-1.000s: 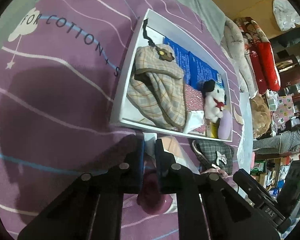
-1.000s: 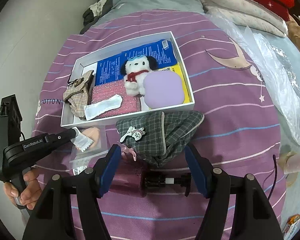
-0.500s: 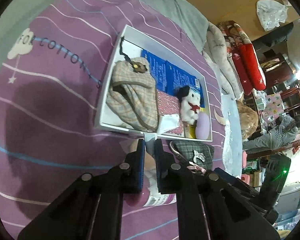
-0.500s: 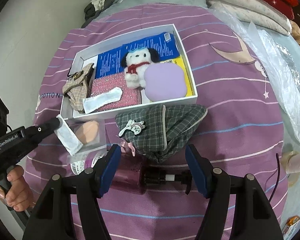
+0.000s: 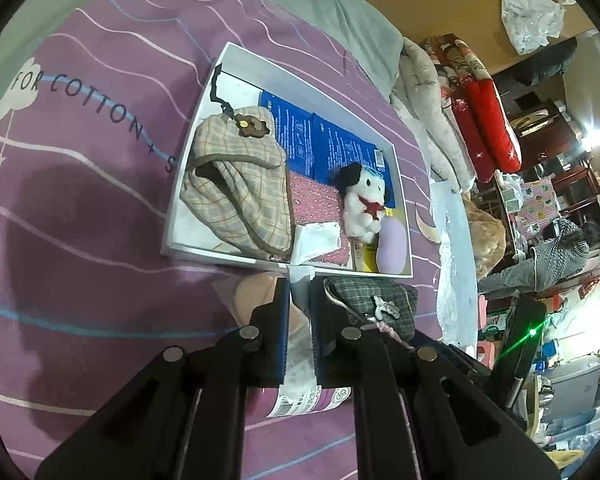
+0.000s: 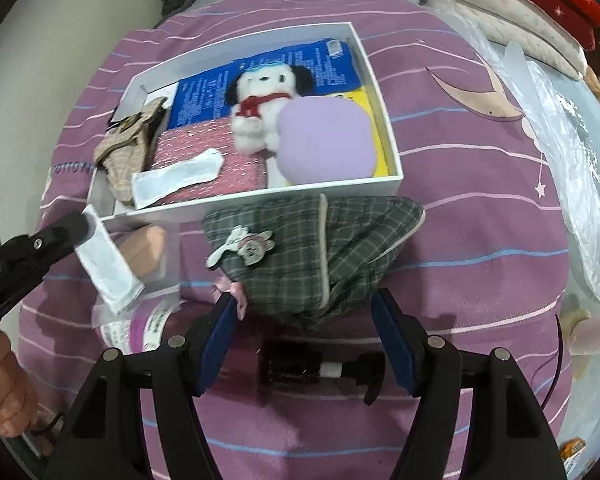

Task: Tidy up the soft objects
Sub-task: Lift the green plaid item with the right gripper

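Green plaid fabric pouch [image 6: 324, 256] is seen just beyond spread right hand-held gripper [image 6: 304, 344]; flat white wrapped pad [image 6: 108, 258] is pinched by left hand-held gripper [image 6: 82, 222].

Light is indoor and moderate; both my views are evenly lit over the purple bedspread [image 5: 100, 208]. A broad, soft-edged shadow lies on it at the left of my left view. A bright lamp flare [image 5: 592, 140] burns out at that view's right edge, and a green point of light [image 5: 533, 332] with a streak shows lower right. Both views bend strongly at the rim and end in black corners. The plush dog [image 6: 260, 108] and the checked pouch [image 6: 320, 248] look slightly smeared in my right view. The clear plastic sheet [image 6: 572, 184] catches small glints.
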A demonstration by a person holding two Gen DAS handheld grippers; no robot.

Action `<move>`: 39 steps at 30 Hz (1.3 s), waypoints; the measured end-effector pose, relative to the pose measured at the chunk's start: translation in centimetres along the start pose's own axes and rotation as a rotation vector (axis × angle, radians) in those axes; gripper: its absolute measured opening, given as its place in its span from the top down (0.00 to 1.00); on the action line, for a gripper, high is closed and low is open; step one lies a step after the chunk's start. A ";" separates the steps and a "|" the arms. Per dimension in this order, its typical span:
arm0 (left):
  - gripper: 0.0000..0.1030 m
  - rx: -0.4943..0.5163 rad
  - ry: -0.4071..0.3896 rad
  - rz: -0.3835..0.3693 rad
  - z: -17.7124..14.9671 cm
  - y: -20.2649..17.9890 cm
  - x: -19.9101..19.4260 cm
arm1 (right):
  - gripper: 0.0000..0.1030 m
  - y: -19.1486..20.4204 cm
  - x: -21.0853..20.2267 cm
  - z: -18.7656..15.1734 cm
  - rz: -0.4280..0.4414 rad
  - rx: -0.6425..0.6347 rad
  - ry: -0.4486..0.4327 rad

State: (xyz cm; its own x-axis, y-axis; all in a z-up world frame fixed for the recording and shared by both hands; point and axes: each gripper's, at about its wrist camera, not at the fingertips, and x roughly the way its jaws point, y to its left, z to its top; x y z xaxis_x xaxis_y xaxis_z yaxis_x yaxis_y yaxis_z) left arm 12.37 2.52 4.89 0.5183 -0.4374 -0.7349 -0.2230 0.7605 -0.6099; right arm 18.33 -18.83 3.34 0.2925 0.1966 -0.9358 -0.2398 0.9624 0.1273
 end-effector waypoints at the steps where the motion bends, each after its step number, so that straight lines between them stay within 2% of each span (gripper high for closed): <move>1: 0.89 0.003 -0.002 0.006 0.0 -0.1 0.0 | 0.34 -0.1 0.1 0.1 -0.007 0.002 -0.018; 5: 0.89 0.015 -0.007 0.006 -0.1 -0.3 0.1 | 0.34 -0.2 0.5 0.4 0.022 0.032 -0.075; 7: 0.89 0.017 -0.003 -0.007 -0.1 -0.3 0.1 | 0.43 -0.5 0.6 0.5 0.059 0.055 -0.072; 8: 0.89 0.018 -0.002 -0.007 -0.1 -0.3 0.2 | 0.52 -0.7 0.7 0.5 0.084 0.070 -0.067; 12: 0.89 0.026 -0.005 0.004 -0.2 -0.5 0.2 | 0.58 -1.4 0.2 0.5 0.116 0.100 -0.083; 18: 0.89 0.040 -0.011 -0.008 -0.3 -0.8 0.0 | 0.61 -2.0 -1.6 0.2 0.144 0.114 -0.111; 24: 0.89 0.053 -0.024 -0.020 -0.3 -1.2 -0.1 | 0.62 -2.1 -4.2 0.2 0.275 0.129 -0.157; 29: 0.89 0.041 -0.053 -0.039 -0.2 -1.0 -0.4 | 0.61 -1.7 -5.7 0.1 0.280 0.121 -0.194; 39: 0.89 -0.007 -0.168 -0.130 0.6 -0.1 -0.8 | 0.61 -0.9 -5.4 0.7 0.302 0.128 -0.190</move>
State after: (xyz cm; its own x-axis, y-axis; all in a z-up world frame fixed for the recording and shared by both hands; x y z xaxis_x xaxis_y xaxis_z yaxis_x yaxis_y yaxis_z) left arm 12.45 3.06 5.71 0.6736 -0.4445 -0.5905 -0.1508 0.6995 -0.6985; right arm 17.66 -20.63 8.52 0.3954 0.4948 -0.7739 -0.2276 0.8690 0.4394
